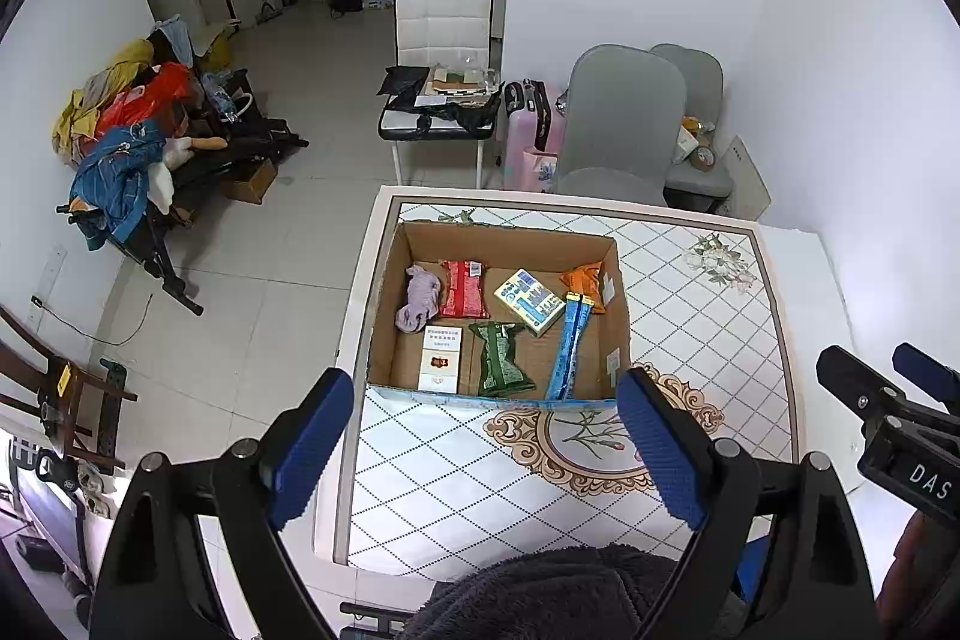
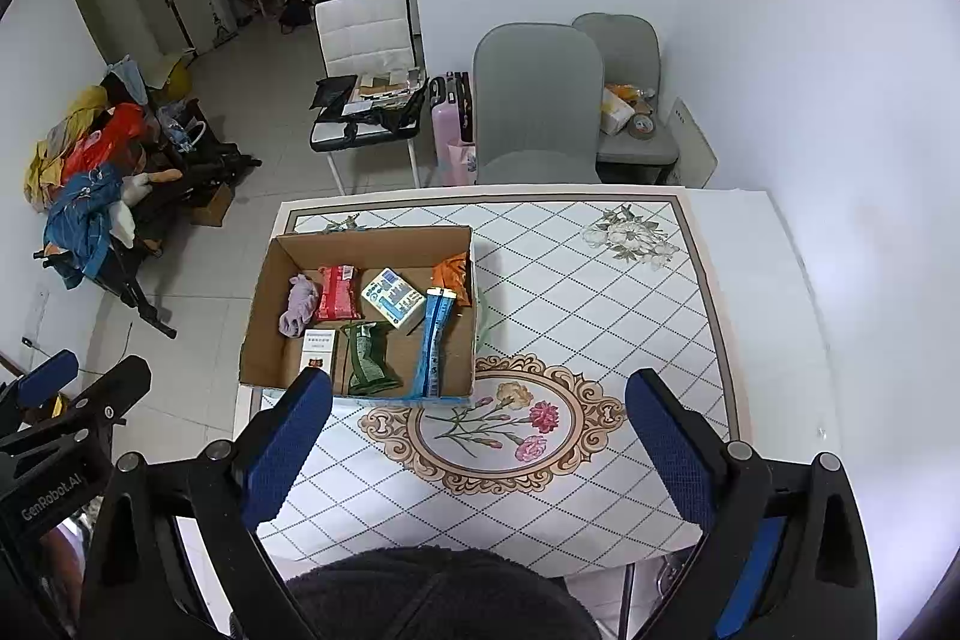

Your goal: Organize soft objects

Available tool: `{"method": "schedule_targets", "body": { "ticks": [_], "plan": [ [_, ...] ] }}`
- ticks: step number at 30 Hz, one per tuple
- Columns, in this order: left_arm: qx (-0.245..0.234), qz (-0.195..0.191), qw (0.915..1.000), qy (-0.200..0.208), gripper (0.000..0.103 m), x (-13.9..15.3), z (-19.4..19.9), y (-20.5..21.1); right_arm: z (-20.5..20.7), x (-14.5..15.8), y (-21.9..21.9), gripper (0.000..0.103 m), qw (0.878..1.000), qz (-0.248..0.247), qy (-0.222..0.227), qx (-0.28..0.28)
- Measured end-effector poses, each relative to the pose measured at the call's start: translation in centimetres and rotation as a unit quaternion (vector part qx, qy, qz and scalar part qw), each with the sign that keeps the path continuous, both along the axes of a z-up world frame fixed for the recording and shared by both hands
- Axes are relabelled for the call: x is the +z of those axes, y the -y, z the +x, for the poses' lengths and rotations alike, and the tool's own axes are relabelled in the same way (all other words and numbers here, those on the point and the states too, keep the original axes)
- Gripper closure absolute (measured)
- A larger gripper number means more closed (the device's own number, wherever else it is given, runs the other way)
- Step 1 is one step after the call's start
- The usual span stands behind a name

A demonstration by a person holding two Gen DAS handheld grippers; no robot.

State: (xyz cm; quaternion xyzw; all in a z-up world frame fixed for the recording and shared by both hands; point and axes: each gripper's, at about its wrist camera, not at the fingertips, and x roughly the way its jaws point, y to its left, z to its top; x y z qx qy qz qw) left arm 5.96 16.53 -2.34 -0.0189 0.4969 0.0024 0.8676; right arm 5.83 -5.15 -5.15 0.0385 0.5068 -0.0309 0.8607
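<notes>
the left gripper (image 1: 486,451) hung above the near part of the counter (image 1: 708,316), its blue fingers (image 1: 312,451) spread wide with nothing between them but the patterned cloth below. the right gripper (image 2: 480,451) hung beside it over the same counter, its fingers (image 2: 669,451) also wide apart and empty, framing the oval flower medallion (image 2: 495,424) printed on the cloth. neither touched anything.

an open cardboard box (image 1: 501,238) stood on the counter beyond both grippers, toward the counter's left side. inside it, along the far row, lay a crumpled lilac cloth (image 1: 418,298) just beside a red packet (image 1: 463,287), then a pale yellow and blue carton (image 1: 531,301) set at an angle, and an orange packet (image 1: 581,283) in the far right corner. in the near row lay a white carton (image 1: 441,358), a green packet (image 1: 501,358) next to it, and a long blue packet (image 1: 569,346) running along the right wall, its far end touching the orange packet.

a dark fuzzy fabric (image 1: 540,592) filled the bottom edge of both views, under the grippers. beyond the counter stood two grey chairs (image 1: 621,118), a white chair (image 1: 443,22) loaded with papers, and a pink suitcase (image 1: 531,133). a heap of clothes (image 1: 120,130) lay on a black frame at the left wall.
</notes>
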Motion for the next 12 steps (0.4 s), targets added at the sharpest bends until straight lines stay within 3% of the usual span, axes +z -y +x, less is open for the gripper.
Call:
{"method": "schedule_targets", "body": {
  "ticks": [12],
  "plan": [
    [-0.001, 0.001, 1.0, 0.0, 0.013, -0.09, 0.18, -0.15, 0.37, -0.04, -0.01, 0.003, 1.0, 0.002, 0.001, -0.001]
  ]
}}
